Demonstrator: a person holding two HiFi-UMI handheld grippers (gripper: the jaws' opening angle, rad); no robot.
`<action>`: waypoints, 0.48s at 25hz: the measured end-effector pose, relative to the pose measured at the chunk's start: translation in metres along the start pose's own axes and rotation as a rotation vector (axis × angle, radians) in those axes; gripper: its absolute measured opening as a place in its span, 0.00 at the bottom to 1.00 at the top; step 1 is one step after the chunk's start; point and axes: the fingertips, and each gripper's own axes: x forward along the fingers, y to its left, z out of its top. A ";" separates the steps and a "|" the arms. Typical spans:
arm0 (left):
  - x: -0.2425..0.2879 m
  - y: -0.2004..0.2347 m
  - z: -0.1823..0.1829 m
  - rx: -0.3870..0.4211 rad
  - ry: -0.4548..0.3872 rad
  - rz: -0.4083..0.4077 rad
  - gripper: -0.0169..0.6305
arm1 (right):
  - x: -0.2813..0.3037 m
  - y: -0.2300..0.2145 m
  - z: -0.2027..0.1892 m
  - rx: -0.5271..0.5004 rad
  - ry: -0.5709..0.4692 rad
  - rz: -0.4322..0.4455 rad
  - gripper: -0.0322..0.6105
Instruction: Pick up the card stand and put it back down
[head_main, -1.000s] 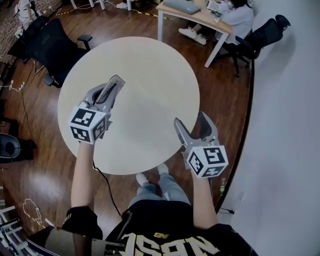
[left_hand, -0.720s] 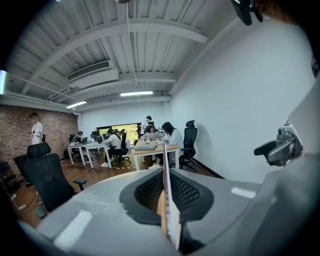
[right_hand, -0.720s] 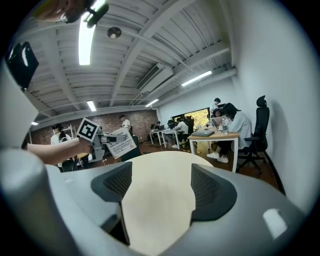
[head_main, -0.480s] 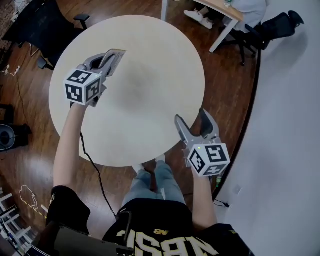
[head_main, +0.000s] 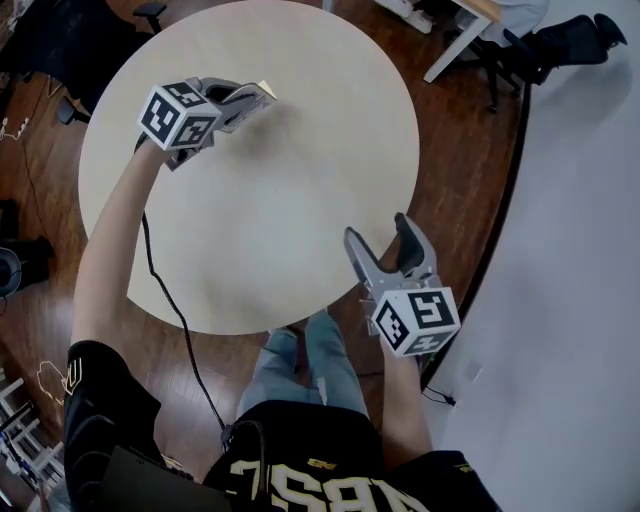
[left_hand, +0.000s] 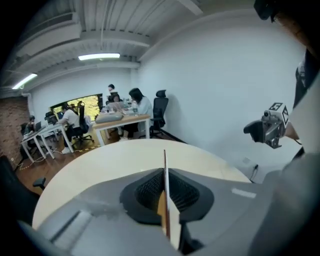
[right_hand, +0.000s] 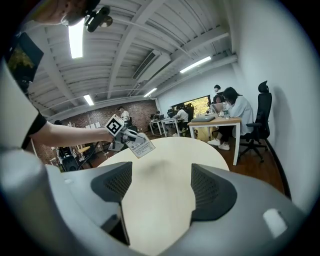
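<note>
Overhead, the round table (head_main: 300, 200) is cut off at the top edge. The right gripper (head_main: 385, 245) hangs by its near right rim, jaws wide apart with nothing between them. The left gripper (head_main: 252, 98) is clamped on the card stand (right_hand: 139, 145) over the table's far left. Its print is too small to read.

Card stand (head_main: 266, 89): in the head view mostly covered by the left gripper (head_main: 245, 97) and its marker cube (head_main: 178, 113), one pale corner showing; edge-on in the left gripper view (a thin line pinched between the pads), face unseen.
Card print (right_hand: 139, 145): too small to read in the right gripper view.
Round table (head_main: 300, 200): far rim cut off by the head view's top edge.
Desk (head_main: 468, 25): clipped at the same edge.
People at desks (left_hand: 135, 107): too small for detail.
</note>
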 end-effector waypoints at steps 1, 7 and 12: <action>0.012 -0.001 -0.007 0.015 0.043 -0.029 0.05 | 0.002 -0.002 -0.003 0.003 0.005 0.000 0.63; 0.064 -0.001 -0.042 0.068 0.209 -0.121 0.05 | 0.010 -0.019 -0.019 0.004 0.032 0.003 0.63; 0.091 0.002 -0.063 0.154 0.337 -0.134 0.05 | 0.012 -0.025 -0.026 0.000 0.058 -0.012 0.63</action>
